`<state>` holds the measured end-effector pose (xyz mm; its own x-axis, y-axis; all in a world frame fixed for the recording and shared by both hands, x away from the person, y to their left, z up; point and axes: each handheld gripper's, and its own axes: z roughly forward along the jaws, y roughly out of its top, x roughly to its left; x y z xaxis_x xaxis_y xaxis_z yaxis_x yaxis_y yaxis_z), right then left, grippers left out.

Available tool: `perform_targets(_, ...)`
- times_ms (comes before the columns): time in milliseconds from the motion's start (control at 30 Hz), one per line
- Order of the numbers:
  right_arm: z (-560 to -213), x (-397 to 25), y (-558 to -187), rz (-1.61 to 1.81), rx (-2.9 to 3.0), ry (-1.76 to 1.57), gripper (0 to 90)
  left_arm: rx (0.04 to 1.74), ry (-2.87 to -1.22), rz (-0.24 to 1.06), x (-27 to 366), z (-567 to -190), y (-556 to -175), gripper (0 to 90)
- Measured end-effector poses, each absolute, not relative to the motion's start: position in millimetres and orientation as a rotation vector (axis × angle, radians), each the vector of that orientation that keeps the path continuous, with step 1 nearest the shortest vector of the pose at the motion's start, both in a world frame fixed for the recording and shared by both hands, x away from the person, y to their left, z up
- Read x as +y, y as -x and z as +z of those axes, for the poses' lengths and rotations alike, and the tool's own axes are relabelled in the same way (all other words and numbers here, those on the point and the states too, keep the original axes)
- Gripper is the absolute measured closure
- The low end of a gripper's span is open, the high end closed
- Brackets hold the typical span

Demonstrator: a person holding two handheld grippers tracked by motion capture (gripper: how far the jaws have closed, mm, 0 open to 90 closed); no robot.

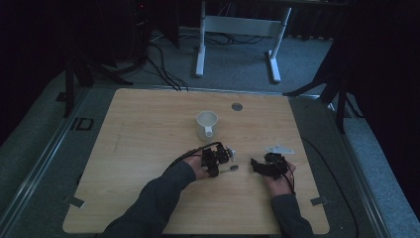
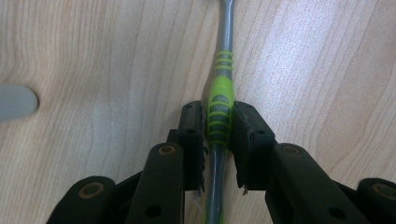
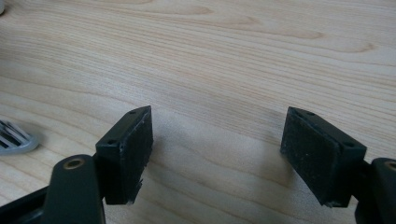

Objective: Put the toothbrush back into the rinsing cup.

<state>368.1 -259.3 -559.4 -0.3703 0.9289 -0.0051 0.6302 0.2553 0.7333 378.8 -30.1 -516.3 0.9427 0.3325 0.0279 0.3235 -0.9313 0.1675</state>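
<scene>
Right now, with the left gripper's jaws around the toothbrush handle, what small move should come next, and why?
Probably a short straight lift. The left gripper has its jaws shut on the green grip of the toothbrush, which lies flat on the table. The white mug stands just beyond, a likely target. The right gripper is open over bare wood.

We work at a light wooden table [image 1: 148,129] with rounded corners and a fine grain. On it, a little beyond the middle, a white mug [image 1: 206,125] stands upright, its handle turned toward us. Nearer to us lies a grey toothbrush [image 2: 219,100] with green grip bands, flat on the wood, its head end pointing to our right. A small round grey disc [image 1: 237,106] sits flush in the tabletop near the far edge, well apart from the mug
</scene>
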Motion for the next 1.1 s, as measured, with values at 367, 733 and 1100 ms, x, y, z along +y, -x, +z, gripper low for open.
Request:
perform_targets(367,-559.4,-259.2,-368.1,0.909,2.093,-1.415,24.7,0.462,-2.95,0.111,-31.6,-514.5,-377.7,79.8)
perform_targets(733,-559.4,-259.1,-368.1,0.911,2.091,-1.416,24.7,0.527,-2.839,0.142,-17.7,-491.9,-383.5,80.0)
perform_targets(1100,-559.4,-259.0,-368.2,0.911,2.091,-1.416,24.7,0.572,-2.729,0.147,-4.0,-476.5,-389.6,79.9)
